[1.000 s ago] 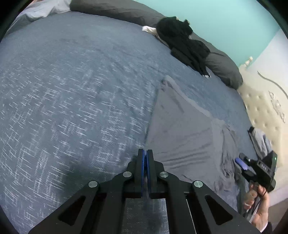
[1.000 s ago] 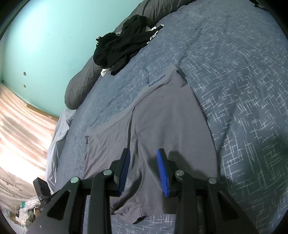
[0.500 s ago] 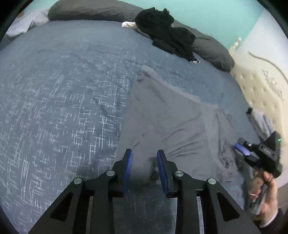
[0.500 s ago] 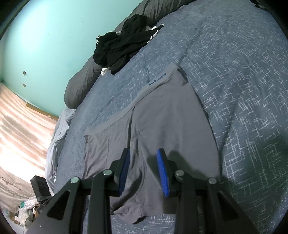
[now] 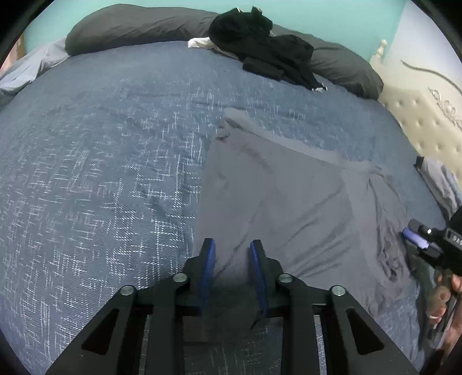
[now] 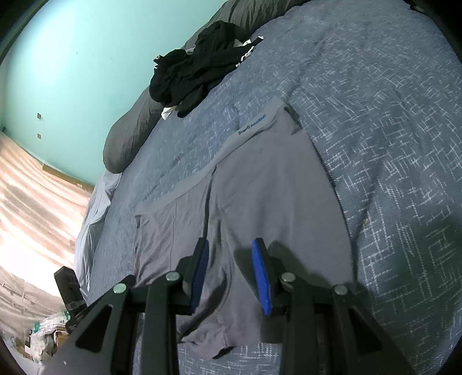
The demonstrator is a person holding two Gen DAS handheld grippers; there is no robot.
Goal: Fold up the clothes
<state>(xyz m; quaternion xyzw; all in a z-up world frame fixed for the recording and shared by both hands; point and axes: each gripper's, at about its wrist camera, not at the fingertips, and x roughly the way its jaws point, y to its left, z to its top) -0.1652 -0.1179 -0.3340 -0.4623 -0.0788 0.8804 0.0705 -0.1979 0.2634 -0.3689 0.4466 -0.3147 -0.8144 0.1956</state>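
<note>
Grey boxer briefs lie spread flat on the blue bedspread, waistband toward the pillows. My left gripper hangs over the garment's near left edge; its jaws are closing, with cloth lying beneath the gap and the blue pads not pressing on it. The right wrist view shows the same briefs, with my right gripper open just above the lower leg area and nothing held. That right gripper also appears at the garment's right side, held by a hand.
A pile of black clothes rests against dark grey pillows at the far edge of the bed. A cream tufted headboard stands to the right. The bedspread stretches wide on the left.
My left gripper went from shut to open and moved from the bare bedspread onto the briefs' near left edge, rolling slightly. The right gripper stayed in place.
</note>
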